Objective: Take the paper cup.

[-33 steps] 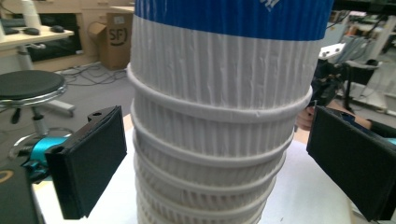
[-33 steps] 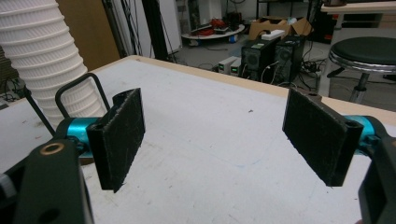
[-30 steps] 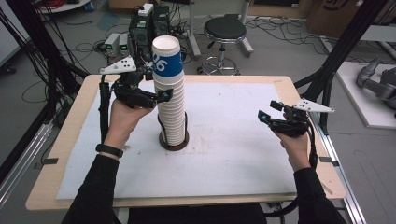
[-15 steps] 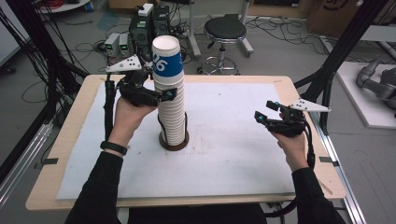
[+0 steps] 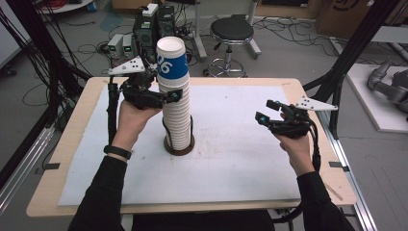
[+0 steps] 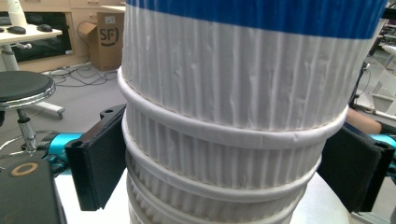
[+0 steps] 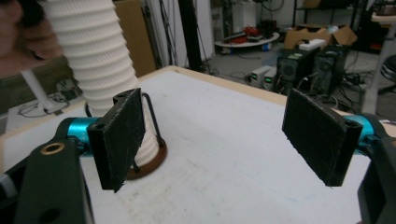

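Observation:
A tall stack of ribbed white paper cups (image 5: 175, 113) stands in a brown ring holder (image 5: 179, 147) left of the mat's middle. Its top cup (image 5: 172, 65) carries a blue band. My left gripper (image 5: 176, 96) reaches in from the left, high on the stack; its jaws have just been closing. In the left gripper view (image 6: 229, 172) both black pads (image 6: 100, 163) press on the cup walls (image 6: 224, 93) just below the top cup's rim. My right gripper (image 5: 264, 111) hovers open over the mat's right side, with nothing between its pads (image 7: 119, 135) in the right gripper view (image 7: 224, 135).
A white mat (image 5: 231, 163) covers most of the wooden table (image 5: 67, 144). Behind the table stand a black stool (image 5: 231, 31) and computer boxes (image 5: 154, 21) amid floor cables. Black frame poles rise at both sides.
The left jaws have closed in on the cup stack near its top. The right hand has drifted a little up and toward the stack, jaws still apart.

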Available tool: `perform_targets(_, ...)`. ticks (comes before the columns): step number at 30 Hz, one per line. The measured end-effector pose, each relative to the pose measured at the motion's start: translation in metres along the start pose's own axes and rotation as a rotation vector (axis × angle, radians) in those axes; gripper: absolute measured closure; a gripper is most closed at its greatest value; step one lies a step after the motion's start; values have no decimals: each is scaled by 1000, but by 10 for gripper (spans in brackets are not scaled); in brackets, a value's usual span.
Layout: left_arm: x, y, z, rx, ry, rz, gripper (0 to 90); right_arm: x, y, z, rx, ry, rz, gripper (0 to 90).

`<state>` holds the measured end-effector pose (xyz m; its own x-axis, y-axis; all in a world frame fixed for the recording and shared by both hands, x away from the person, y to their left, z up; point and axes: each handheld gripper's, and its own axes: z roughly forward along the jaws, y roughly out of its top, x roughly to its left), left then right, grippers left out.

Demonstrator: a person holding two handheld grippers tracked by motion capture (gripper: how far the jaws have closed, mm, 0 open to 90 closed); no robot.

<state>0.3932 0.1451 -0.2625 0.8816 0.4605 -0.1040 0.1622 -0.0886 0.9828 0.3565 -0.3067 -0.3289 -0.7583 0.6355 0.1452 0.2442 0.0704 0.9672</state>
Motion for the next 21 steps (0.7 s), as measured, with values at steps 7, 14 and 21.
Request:
perform_targets(7, -1, 0, 1, 1, 3, -1, 118, 16, 27, 7, -17, 51, -56, 217)
perform_targets(14, 0, 0, 0, -2, 0, -2, 118, 26, 58, 18, -39, 107, -90, 234)
perform_targets(21, 0, 0, 1, -3, 0, -2, 118, 41, 92, 32, -66, 171, -122, 235)
